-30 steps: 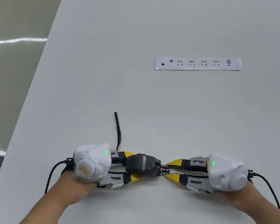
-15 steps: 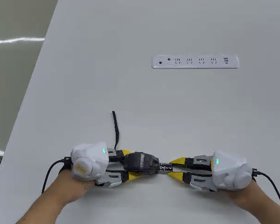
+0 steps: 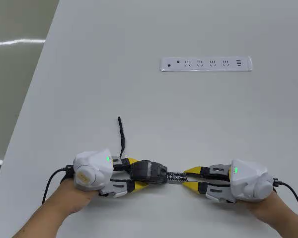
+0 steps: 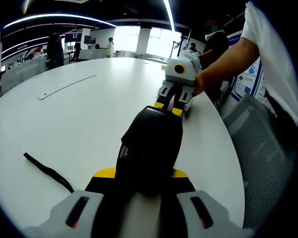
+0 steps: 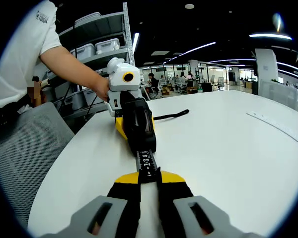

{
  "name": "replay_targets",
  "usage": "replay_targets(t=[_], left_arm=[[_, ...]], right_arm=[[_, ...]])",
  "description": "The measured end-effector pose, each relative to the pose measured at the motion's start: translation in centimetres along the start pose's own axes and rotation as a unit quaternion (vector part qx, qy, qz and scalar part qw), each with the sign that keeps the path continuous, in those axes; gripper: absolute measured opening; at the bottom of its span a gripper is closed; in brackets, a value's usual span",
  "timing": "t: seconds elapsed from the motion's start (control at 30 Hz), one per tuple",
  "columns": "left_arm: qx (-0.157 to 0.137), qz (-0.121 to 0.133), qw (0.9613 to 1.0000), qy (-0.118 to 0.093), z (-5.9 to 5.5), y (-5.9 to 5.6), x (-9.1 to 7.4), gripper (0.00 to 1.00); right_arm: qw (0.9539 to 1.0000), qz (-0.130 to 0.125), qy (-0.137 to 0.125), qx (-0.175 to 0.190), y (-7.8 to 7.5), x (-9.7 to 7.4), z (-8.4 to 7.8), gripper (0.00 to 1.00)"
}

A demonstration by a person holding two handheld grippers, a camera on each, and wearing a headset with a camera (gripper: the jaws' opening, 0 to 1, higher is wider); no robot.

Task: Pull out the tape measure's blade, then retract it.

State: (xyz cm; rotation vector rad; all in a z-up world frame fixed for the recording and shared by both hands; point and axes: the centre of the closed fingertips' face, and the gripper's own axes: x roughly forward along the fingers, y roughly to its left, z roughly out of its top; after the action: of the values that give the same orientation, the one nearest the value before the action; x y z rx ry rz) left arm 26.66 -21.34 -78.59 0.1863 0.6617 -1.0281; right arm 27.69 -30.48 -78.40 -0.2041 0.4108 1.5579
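Tape measure (image 3: 149, 173), one, sits by the table's (image 3: 188, 114) near edge, clamped in L gripper (image 3: 138, 174). R gripper (image 3: 190, 178) pinches its blade (image 3: 178, 176), a short length showing. One power strip (image 3: 205, 64) lies far right, w/ bare tabletop between. One strap (image 3: 121, 136) trails left.

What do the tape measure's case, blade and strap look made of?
The tape measure case is probably dark plastic or rubber: semi-matte with soft highlights. The blade is a thin flat strip, likely coated metal, dark with pale printed numerals. The wrist strap is black and limp, lying loosely curved; likely fabric or cord.
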Motion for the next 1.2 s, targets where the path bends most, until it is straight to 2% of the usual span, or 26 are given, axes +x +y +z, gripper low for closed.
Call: replay_targets(t=[1.2], left_arm=[[-0.002, 0.003, 1.0000, -0.001, 0.0, 0.0, 0.0, 0.28]], right_arm=[[0.9998, -0.012, -0.002, 0.018, -0.6, -2.9, -1.0, 0.11]])
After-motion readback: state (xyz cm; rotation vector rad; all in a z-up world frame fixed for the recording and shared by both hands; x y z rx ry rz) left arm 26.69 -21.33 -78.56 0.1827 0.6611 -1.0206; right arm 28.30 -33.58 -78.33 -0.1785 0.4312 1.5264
